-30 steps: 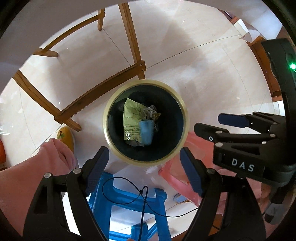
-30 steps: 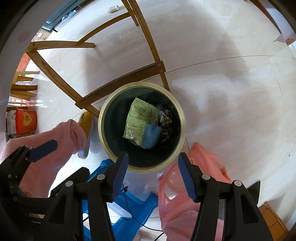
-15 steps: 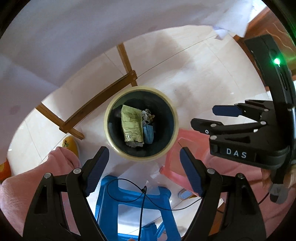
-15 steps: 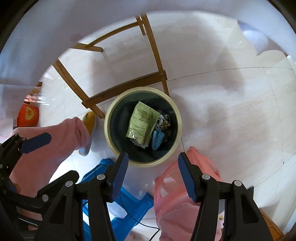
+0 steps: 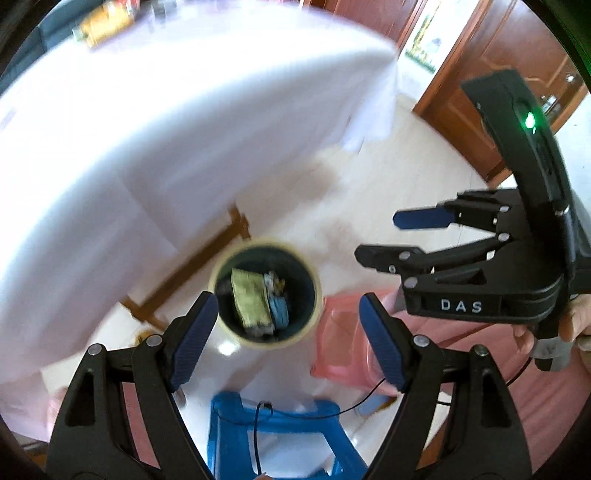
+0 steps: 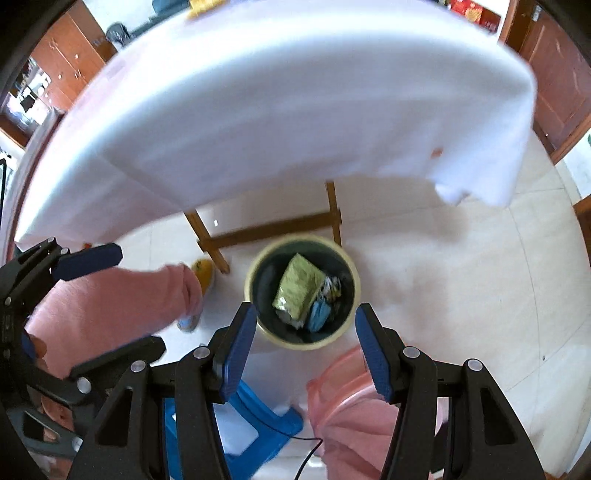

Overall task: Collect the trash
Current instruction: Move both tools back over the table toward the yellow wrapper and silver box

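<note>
A round bin with a cream rim (image 5: 266,243) (image 6: 354,291) stands on the floor below both grippers. A green packet (image 5: 251,302) (image 6: 299,288) and a blue face mask (image 5: 279,312) (image 6: 317,314) lie inside it with other scraps. My left gripper (image 5: 286,339) (image 6: 140,299) hangs open and empty high above the bin. Beside it, my right gripper (image 6: 306,347) (image 5: 391,236) is also open with nothing between its blue pads.
A table under a white cloth (image 5: 147,147) (image 6: 295,110) overhangs the floor behind the bin, its wooden legs (image 6: 332,210) close by. A blue stool (image 5: 273,424) and a pink stool (image 5: 343,332) stand nearer me. Blurred items (image 5: 103,22) lie on the table's far side.
Both grippers have risen well away from the bin, which now looks smaller. The white tabletop has come into view. Both stay open and empty.
</note>
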A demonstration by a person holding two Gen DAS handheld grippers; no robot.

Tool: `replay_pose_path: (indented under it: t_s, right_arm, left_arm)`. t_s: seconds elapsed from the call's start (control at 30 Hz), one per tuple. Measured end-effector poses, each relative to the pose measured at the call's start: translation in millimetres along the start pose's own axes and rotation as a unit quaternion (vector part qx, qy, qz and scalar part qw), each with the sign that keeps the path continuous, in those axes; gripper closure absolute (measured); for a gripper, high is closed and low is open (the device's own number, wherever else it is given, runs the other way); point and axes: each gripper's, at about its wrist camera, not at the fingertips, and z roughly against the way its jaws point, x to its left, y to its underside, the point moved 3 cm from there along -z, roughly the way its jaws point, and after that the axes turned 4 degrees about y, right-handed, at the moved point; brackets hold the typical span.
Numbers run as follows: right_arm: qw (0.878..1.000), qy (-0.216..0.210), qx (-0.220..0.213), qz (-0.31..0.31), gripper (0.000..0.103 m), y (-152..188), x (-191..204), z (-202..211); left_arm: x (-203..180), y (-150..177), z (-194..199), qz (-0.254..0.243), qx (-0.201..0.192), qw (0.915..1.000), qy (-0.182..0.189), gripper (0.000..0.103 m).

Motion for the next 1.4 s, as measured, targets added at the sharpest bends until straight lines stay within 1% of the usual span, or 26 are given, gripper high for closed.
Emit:
replay_pose_path:
  t_s: [0.03,0.07,0.13,0.2,0.33,0.43,0.53,0.63,0.73,0.77,0.9,1.03,1.07,1.2,1.27,1.37,1.4]
  right_arm:
    - [1.000,-0.005,-0.012,-0.006,0.046,-1.2,1.9,13.0]
    - [1.000,-0.007,-0.019,-0.008,0.046,-2.3,2.2,20.2]
    - [0.999,-0.009,-0.040,-0.011,0.046,-5.9,5.6,43.2]
    - [0.998,-0.014,-0.057,-0.015,0.046,-10.5,7.6,60.0]
    - [0.995,-0.026,-0.087,-0.027,0.046,-28.6,8.3,93.6]
    - [0.993,-0.031,-0.107,-0.031,0.046,-48.4,11.0,117.2]
    - [0.991,-0.033,-0.127,-0.025,0.046,-73.9,13.0,137.9]
    - [0.989,-0.035,-0.142,-0.018,0.046,-103.7,17.0,152.8]
    - [0.988,-0.036,-0.152,-0.008,0.046,-136.3,21.4,163.9]
    - [0.987,-0.035,-0.155,-0.003,0.046,-148.7,26.7,164.7]
    - [0.987,-0.037,-0.155,0.010,0.046,-198.5,48.4,160.1]
    - [0.987,-0.044,-0.155,0.019,0.046,-250.7,69.6,148.7]
    - [0.986,-0.042,-0.157,0.023,0.046,-266.1,73.9,144.3]
    - [0.986,-0.032,-0.159,0.034,0.046,-328.9,81.0,120.6]
    - [0.987,-0.023,-0.158,0.033,0.046,-358.5,78.1,106.9]
    - [0.988,-0.010,-0.152,0.029,0.046,-394.3,68.4,82.9]
    - [0.988,-0.008,-0.151,0.027,0.046,-401.6,65.0,76.7]
  left_arm:
    - [-0.6,-3.9,8.2,-0.003,-0.013,0.9999,-0.001,0.027]
    - [-1.3,-9.9,25.8,-0.008,-0.039,0.9992,-0.006,0.026]
    - [0.0,-19.8,44.5,-0.007,-0.057,0.9983,-0.011,0.026]
    - [6.6,-34.0,67.0,0.006,-0.069,0.9975,-0.013,0.026]
    - [24.8,-57.7,92.6,0.040,-0.066,0.9970,-0.008,0.028]
    - [45.5,-76.6,113.1,0.065,-0.080,0.9946,-0.013,0.028]
    - [65.6,-95.2,130.2,0.084,-0.087,0.9927,-0.008,0.028]
    - [86.4,-114.1,148.4,0.081,-0.097,0.9918,-0.022,0.028]
    - [107.8,-133.8,160.2,0.069,-0.105,0.9908,-0.051,0.028]
    - [118.9,-141.8,164.1,0.064,-0.106,0.9903,-0.063,0.028]
    - [157.7,-165.4,172.0,0.067,-0.103,0.9888,-0.084,0.028]
    - [197.7,-186.9,170.5,0.087,-0.094,0.9880,-0.087,0.028]
    - [211.0,-194.1,168.2,0.095,-0.091,0.9876,-0.086,0.028]
    - [240.8,-218.3,149.8,0.123,-0.083,0.9861,-0.074,0.028]
    - [249.1,-230.9,134.8,0.136,-0.081,0.9852,-0.066,0.028]
    - [258.7,-249.1,111.2,0.155,-0.073,0.9837,-0.055,0.028]
    - [262.3,-256.6,101.3,0.163,-0.068,0.9831,-0.047,0.028]
